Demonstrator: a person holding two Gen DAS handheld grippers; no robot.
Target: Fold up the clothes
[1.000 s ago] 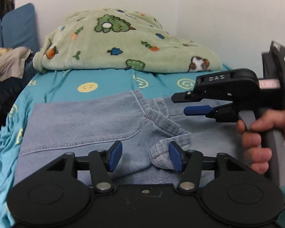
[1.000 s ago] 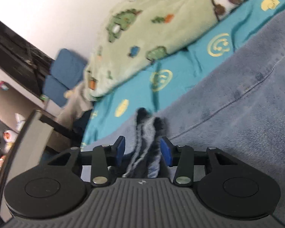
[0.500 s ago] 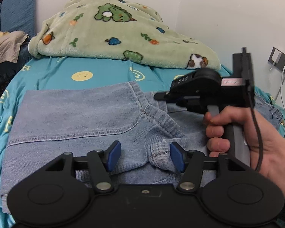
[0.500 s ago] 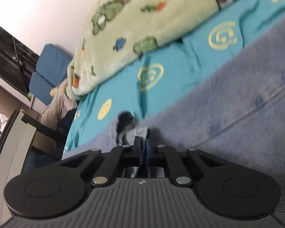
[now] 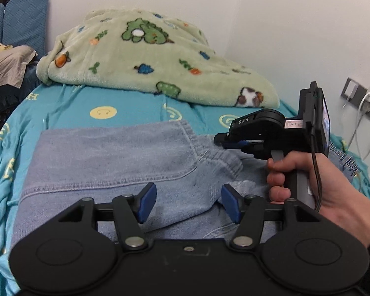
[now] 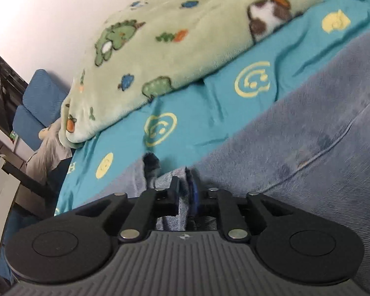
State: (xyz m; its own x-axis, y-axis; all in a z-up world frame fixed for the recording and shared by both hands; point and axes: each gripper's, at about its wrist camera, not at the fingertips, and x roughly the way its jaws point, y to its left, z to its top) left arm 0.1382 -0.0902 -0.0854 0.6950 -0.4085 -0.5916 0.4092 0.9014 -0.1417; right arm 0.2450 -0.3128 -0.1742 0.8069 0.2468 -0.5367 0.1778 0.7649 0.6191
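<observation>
Left wrist view: the blue jeans point(image 5: 116, 157) lie flat on the teal bed sheet point(image 5: 69, 106), with their long side running from left to right across the bed. The left gripper point(image 5: 188, 203) hangs low over the near part of the jeans, and its blue pads stand about half open. Denim lies under and between them, but the pads do not pinch it. The right gripper point(image 5: 230, 143) is farther back, at the bunched waistband near the middle of the jeans, held by a hand point(image 5: 315, 190). Its jaws look almost closed from here. A green blanket point(image 5: 148, 56) sits well behind the jeans, by the wall. Right wrist view: the right gripper point(image 6: 185, 194) has a small fold of denim squeezed between its pads, so it holds the jeans point(image 6: 296, 135). The jaws have just opened a little, yet cloth is between them. The rest of the jeans spreads out to the right of it. I think the right gripper is the one ready to pull the cloth over for a fold, and the left one has to grab first.
</observation>
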